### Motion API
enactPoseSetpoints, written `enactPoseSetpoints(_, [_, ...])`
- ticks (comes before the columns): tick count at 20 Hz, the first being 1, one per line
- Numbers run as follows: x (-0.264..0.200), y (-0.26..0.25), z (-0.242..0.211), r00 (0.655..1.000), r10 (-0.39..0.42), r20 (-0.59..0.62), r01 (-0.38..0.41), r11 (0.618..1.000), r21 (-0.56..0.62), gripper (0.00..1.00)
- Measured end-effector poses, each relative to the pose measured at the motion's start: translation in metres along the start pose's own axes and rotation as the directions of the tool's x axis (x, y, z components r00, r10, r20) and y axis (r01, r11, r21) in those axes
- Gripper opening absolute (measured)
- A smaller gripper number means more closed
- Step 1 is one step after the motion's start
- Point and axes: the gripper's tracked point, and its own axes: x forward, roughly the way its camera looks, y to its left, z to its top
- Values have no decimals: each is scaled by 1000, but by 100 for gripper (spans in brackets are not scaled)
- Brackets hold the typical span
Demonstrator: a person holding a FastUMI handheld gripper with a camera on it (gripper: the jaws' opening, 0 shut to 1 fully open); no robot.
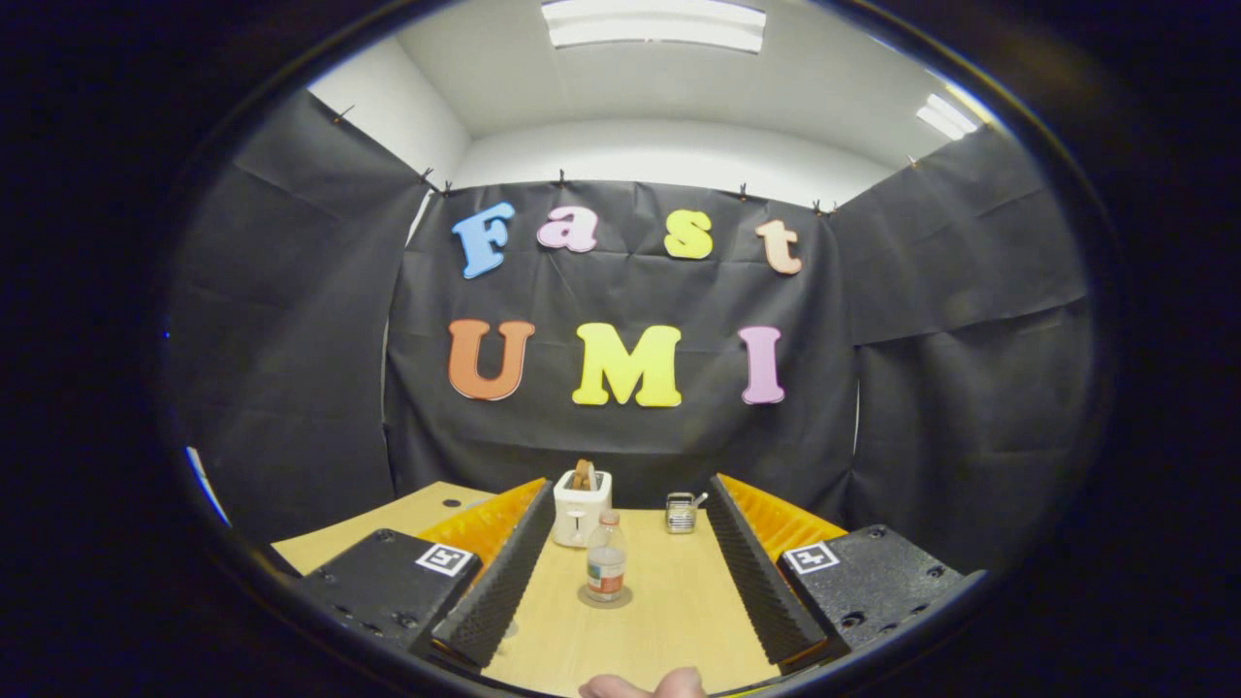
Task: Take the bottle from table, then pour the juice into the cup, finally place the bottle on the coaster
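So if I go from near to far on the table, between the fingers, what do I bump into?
A fingertip nearest, then the bottle standing on its coaster, then the toaster and a small metal cup at the back. The open gripper holds nothing.

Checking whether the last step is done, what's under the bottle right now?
A round coaster lies under the bottle, its rim showing around the base on the table. The part beneath the bottle is covered. The open gripper is apart from it.

The wooden table (669, 620) is light brown. In the middle, a round coaster (605, 597) lies flat with a small bottle (606, 567) standing on it. At 11 o'clock from the bottle sits a white toaster (581, 509). At 1 o'clock stands a small cup (681, 514).
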Motion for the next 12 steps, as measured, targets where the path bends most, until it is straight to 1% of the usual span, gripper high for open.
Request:
enactPoseSetpoints(3, [-1, -6, 1, 1000, -26, 15, 26, 999, -21, 100])
enactPoseSetpoints(12, [3, -5, -19, 999, -43, -28, 43, 999, 6, 100])
